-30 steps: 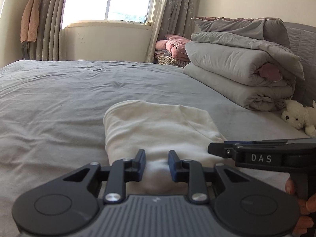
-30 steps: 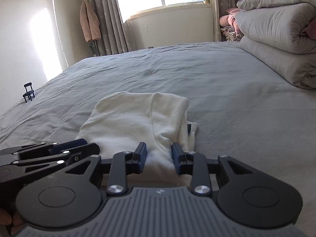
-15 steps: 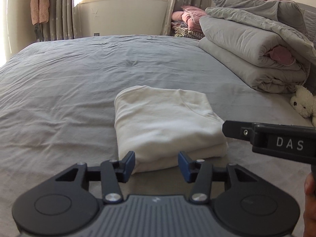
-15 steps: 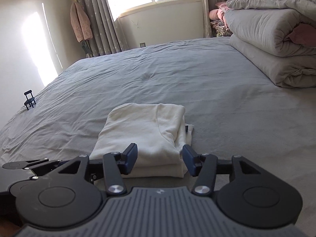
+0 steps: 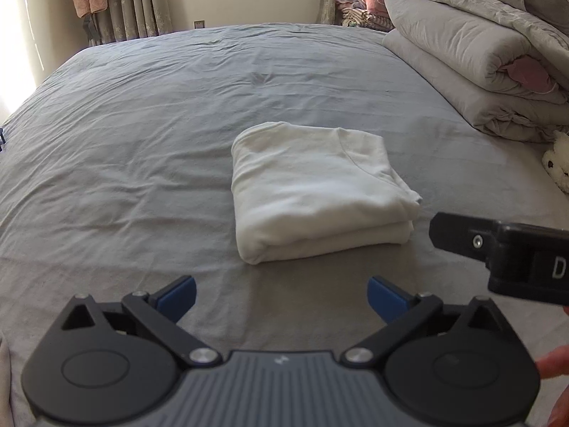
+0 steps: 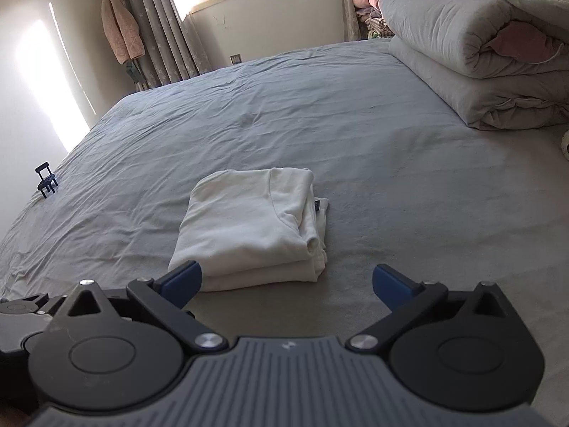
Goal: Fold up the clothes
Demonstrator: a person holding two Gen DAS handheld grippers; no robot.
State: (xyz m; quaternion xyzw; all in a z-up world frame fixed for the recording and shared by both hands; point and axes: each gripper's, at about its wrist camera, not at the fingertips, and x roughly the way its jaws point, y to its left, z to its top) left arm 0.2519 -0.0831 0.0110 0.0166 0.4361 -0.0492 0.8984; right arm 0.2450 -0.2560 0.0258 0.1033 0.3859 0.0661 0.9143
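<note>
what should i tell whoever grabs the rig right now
Left tongs: opening, nothing between them.
Right tongs: opening, nothing between them.
White garment: folded into a neat stack in the middle of the bed, in front of both tongs, touched by neither.
Done: this garment looks folded and set down.
Left: probably the next piece; a pale cloth edge shows at the left, unclear what.

One folded white garment (image 5: pixel 316 192) lies mid-bed (image 5: pixel 142 135); one stack of two rolled grey quilts (image 5: pixel 473 57) and one plush toy (image 5: pixel 558 163) at its right edge; one tiny black chair (image 6: pixel 46 179) at its left edge.
</note>
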